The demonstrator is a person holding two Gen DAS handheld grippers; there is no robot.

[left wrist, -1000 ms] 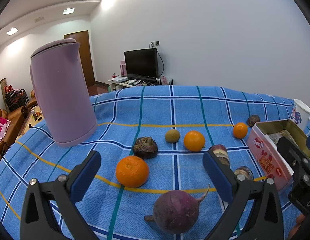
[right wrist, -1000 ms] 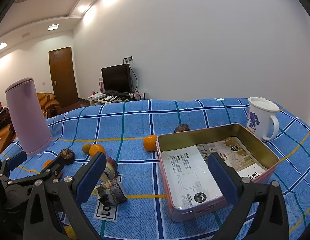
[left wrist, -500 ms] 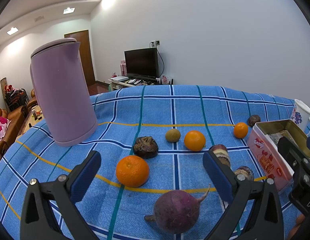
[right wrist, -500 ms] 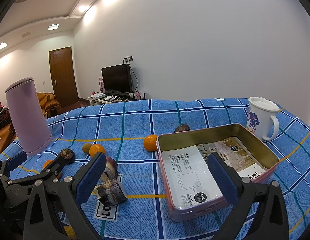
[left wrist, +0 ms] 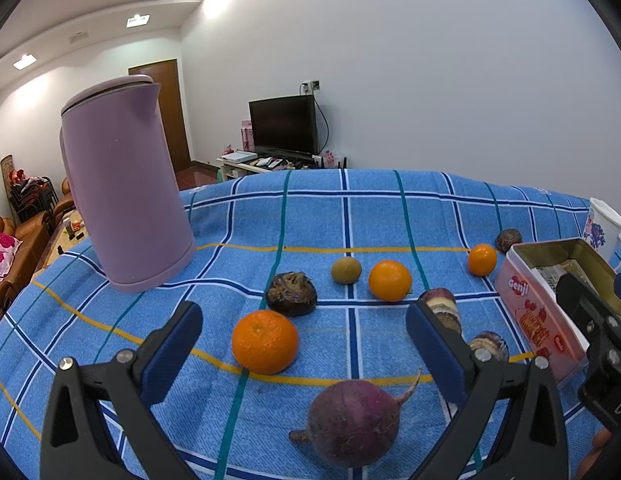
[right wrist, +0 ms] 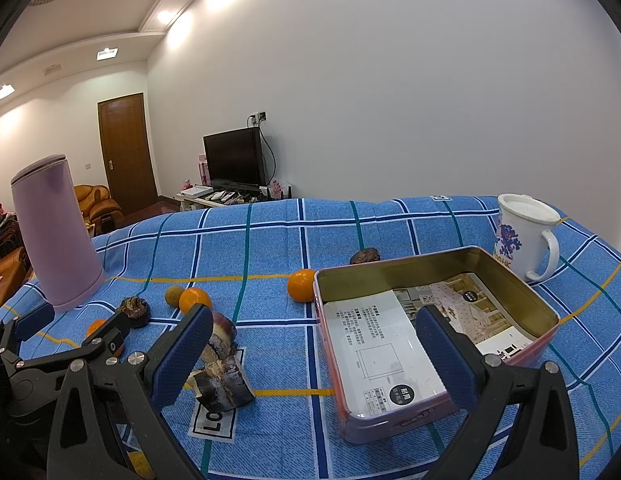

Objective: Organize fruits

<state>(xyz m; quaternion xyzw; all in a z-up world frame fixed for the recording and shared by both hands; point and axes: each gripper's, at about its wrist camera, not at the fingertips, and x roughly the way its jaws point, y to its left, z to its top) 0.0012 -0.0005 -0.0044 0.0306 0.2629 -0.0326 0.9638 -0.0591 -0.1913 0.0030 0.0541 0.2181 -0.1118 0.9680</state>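
Observation:
My left gripper [left wrist: 304,334] is open and empty above the blue checked tablecloth. Between its fingers lie a large orange [left wrist: 265,341] and, nearer, a purple beet [left wrist: 352,422]. Beyond are a dark brown fruit [left wrist: 291,293], a small green-brown fruit [left wrist: 345,269], two more oranges [left wrist: 389,280] [left wrist: 481,259] and cut purple pieces [left wrist: 438,307]. My right gripper [right wrist: 314,344] is open and empty over the near end of the open pink tin [right wrist: 546,322]. An orange [right wrist: 301,285] touches the tin's left corner.
A tall purple kettle [left wrist: 122,204] stands at the left. A white mug [right wrist: 520,234] stands behind the tin at the right. A cut dark piece [right wrist: 222,384] lies on a paper label beside my right gripper's left finger. The tin holds printed sheets.

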